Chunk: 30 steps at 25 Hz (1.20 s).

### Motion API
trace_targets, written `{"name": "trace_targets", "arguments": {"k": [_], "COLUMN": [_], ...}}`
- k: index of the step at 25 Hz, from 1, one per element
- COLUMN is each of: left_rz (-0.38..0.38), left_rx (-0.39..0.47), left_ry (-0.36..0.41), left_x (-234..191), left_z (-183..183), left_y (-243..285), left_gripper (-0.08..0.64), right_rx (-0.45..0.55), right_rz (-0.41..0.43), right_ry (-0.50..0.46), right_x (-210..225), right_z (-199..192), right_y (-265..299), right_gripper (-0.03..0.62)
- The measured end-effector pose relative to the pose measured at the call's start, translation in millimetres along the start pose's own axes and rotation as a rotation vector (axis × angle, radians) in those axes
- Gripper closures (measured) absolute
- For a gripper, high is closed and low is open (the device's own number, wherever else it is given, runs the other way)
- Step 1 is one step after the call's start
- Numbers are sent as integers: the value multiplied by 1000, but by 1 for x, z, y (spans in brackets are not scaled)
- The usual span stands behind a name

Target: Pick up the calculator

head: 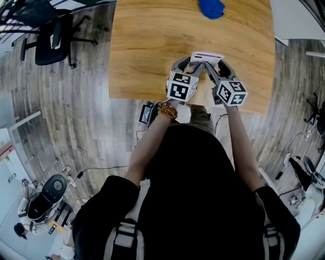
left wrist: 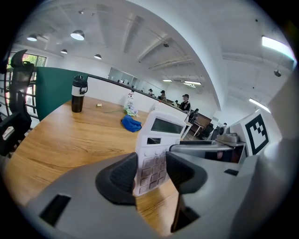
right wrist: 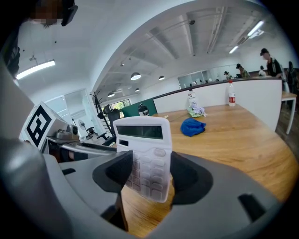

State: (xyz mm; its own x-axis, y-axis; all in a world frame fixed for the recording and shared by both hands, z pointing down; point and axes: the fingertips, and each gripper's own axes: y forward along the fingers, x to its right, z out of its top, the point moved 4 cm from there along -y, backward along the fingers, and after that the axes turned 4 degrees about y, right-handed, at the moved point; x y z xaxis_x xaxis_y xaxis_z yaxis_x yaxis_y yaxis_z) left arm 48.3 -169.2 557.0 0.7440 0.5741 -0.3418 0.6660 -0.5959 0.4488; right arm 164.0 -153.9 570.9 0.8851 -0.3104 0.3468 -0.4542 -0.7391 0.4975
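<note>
The calculator (head: 205, 56) hangs upright above the table's (head: 152, 45) near edge, clear of the wood, display end up. The left gripper (left wrist: 150, 172) is clamped on its lower keypad from one side, and the right gripper (right wrist: 148, 173) is clamped on it likewise from the other. A blue cloth (head: 211, 8) lies at the far edge, a dark bottle (left wrist: 78, 93) far left.

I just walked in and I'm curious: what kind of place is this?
Probably an open-plan office or lab: a black office chair near a big wooden table, people standing beyond a long white counter, and rows of ceiling lights.
</note>
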Motion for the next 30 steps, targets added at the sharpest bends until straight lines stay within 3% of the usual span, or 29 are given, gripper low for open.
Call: {"name": "trace_targets", "arguments": {"k": [21, 30], "left_rz": [-9, -44], "left_rx": [179, 299], "left_ry": [71, 111], "left_x": [-19, -6], "left_z": [90, 138], "left_y": [-40, -75], "left_gripper": [337, 339], "right_rx": [165, 256], "right_rz": [11, 48], "right_ry": [-56, 6], "right_x": [-45, -69], "right_z": [87, 123], "right_y": [3, -23], "right_gripper": [348, 344]}}
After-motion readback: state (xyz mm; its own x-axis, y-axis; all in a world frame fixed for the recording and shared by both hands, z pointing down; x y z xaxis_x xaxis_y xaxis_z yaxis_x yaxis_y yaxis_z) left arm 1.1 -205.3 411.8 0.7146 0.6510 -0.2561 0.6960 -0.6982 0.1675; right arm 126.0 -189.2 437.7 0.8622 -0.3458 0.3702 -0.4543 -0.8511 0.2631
